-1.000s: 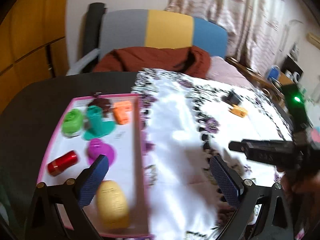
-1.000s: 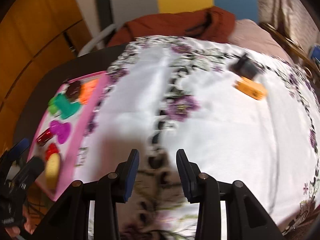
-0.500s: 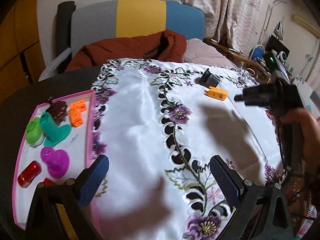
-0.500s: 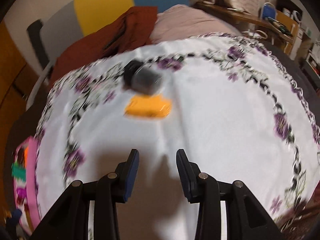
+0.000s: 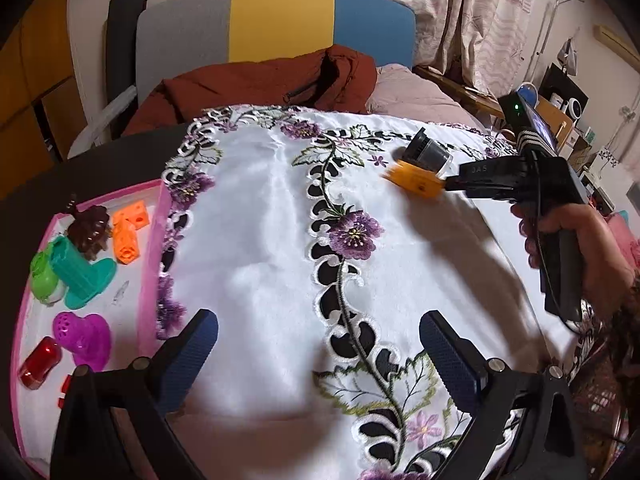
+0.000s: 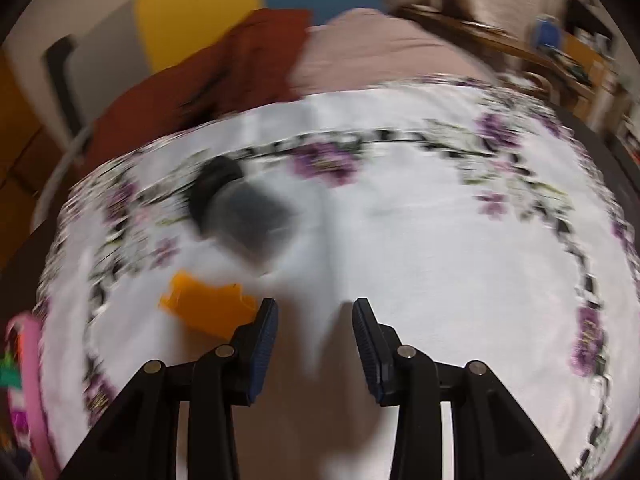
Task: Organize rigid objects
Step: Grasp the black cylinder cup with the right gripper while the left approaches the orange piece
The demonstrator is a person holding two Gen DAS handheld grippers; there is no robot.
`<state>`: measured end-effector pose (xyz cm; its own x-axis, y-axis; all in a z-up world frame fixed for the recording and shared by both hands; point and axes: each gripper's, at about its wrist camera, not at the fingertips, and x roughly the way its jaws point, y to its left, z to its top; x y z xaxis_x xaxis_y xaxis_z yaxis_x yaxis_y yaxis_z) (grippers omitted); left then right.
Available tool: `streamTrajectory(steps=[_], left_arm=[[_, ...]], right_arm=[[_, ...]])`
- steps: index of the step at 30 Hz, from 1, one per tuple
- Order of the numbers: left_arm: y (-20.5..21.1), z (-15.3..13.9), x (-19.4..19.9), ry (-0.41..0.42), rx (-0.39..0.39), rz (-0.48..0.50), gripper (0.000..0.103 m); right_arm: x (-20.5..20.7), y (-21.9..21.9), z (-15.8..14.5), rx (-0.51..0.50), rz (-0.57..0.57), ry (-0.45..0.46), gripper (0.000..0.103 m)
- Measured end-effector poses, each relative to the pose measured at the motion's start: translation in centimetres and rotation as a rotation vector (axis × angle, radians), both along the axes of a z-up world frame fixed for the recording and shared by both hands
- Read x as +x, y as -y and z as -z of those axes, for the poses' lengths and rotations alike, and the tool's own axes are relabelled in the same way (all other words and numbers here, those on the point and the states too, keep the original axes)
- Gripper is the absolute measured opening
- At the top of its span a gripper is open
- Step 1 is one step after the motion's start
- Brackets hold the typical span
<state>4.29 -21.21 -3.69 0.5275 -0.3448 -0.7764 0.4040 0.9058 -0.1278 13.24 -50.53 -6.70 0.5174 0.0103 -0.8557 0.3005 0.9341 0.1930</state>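
Note:
An orange block (image 5: pixel 414 181) and a dark jar (image 5: pixel 428 153) lying on its side rest on the white flowered cloth (image 5: pixel 260 240), far right. My right gripper (image 5: pixel 454 184), held by a hand (image 5: pixel 592 248), reaches to the block's right end. In the right wrist view that gripper (image 6: pixel 315 332) is open and empty. The orange block (image 6: pixel 208 306) lies just left of its left finger, and the jar (image 6: pixel 240 204) is blurred beyond. My left gripper (image 5: pixel 320 344) hovers wide open and empty over the cloth's near middle.
A pink tray (image 5: pixel 154 240) at the left holds several toys: a teal piece (image 5: pixel 80 272), a green one (image 5: pixel 42 280), a magenta one (image 5: pixel 84 338), a red car (image 5: pixel 40 364), orange cubes (image 5: pixel 128 232). A chair with a rust jacket (image 5: pixel 256 80) stands behind the table.
Both views have swung right, away from the tray toward the orange block and jar. The right gripper has come up beside the block. Neither pair of jaws has changed width.

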Motion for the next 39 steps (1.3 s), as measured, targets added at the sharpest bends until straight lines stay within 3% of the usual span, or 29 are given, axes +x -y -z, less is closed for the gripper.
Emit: streamTrajectory(steps=[3, 9, 15, 21, 28, 32, 34, 35, 39], left_arm=[[0.5, 0.1, 0.2, -0.002, -0.008, 0.003, 0.102], [1.6, 0.5, 1.4, -0.028, -0.017, -0.021, 0.102], [5.6, 0.0, 4.8, -0.032, -0.065, -0.066, 0.103], [13.4, 1.1, 10.1, -0.019, -0.014, -0.058, 0.103], [18.2, 3.7, 13.8, 0.013, 0.054, -0.018, 0.1], [18.4, 5.0, 14.3, 0.027, 0.068, 0.035, 0.074], [18.1, 4.9, 14.5, 0.028, 0.048, 0.037, 0.071], [18.0, 4.8, 14.4, 0.025, 0.03, 0.049, 0.062], [17.4, 4.8, 14.5, 0.023, 0.019, 0.136, 0.048]], right_arm=[[-0.1, -0.7, -0.9, 0.063, -0.032, 0.052, 0.039], [-0.1, 2.3, -3.0, -0.021, 0.077, 0.173, 0.043], [0.0, 5.2, -2.2, 0.074, 0.181, 0.146, 0.044], [-0.6, 6.2, -2.7, -0.024, 0.239, 0.115, 0.044], [-0.8, 7.2, -2.2, 0.029, 0.269, 0.098, 0.044], [-0.6, 6.7, -2.4, 0.028, 0.25, 0.11, 0.044], [-0.3, 6.3, -2.5, 0.023, 0.23, 0.117, 0.044], [-0.1, 6.1, -2.6, 0.019, 0.216, 0.123, 0.044], [0.5, 5.0, -3.0, 0.011, 0.141, 0.176, 0.047]])
